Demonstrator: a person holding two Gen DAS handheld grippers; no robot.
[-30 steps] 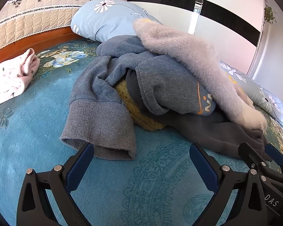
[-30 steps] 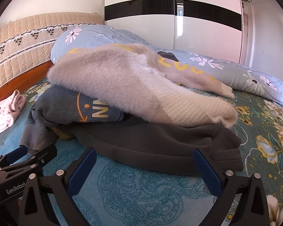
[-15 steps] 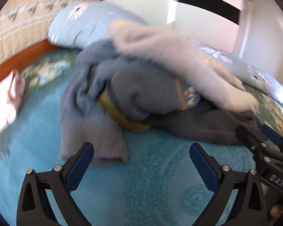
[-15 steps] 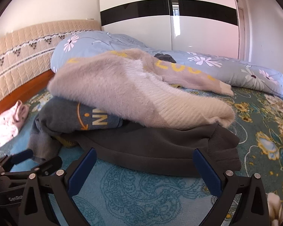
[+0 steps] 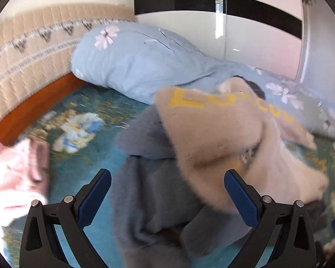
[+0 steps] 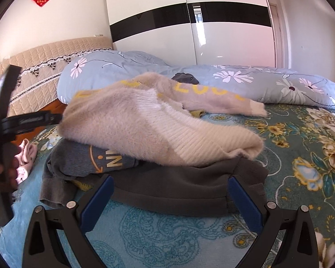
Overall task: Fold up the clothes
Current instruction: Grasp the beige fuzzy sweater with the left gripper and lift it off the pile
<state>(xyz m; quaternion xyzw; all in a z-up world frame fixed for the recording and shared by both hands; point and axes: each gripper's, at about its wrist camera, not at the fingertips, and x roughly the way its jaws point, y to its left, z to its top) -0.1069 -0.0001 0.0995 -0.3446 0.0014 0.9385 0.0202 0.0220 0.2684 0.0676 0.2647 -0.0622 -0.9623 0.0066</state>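
Observation:
A heap of clothes lies on the bed. On top is a fluffy beige sweater (image 6: 158,131) with yellow letters, also in the left wrist view (image 5: 223,134). Under it are a grey-blue sweatshirt (image 6: 87,158) with an orange print, seen too in the left wrist view (image 5: 154,192), and a dark grey garment (image 6: 185,187). My left gripper (image 5: 167,192) is open, held over the grey-blue sweatshirt. It shows at the left of the right wrist view (image 6: 4,120). My right gripper (image 6: 170,195) is open at the near edge of the dark grey garment.
The bed has a teal floral cover (image 6: 301,156). A long light blue pillow (image 6: 245,82) lies along the back. A pink garment (image 5: 17,178) lies at the left. A padded beige headboard (image 6: 47,67) and a white wardrobe (image 6: 189,33) stand behind.
My left gripper has risen and swung left over the heap; its view is blurred by motion. My right gripper has lifted slightly and stays in front of the heap. Both stay open.

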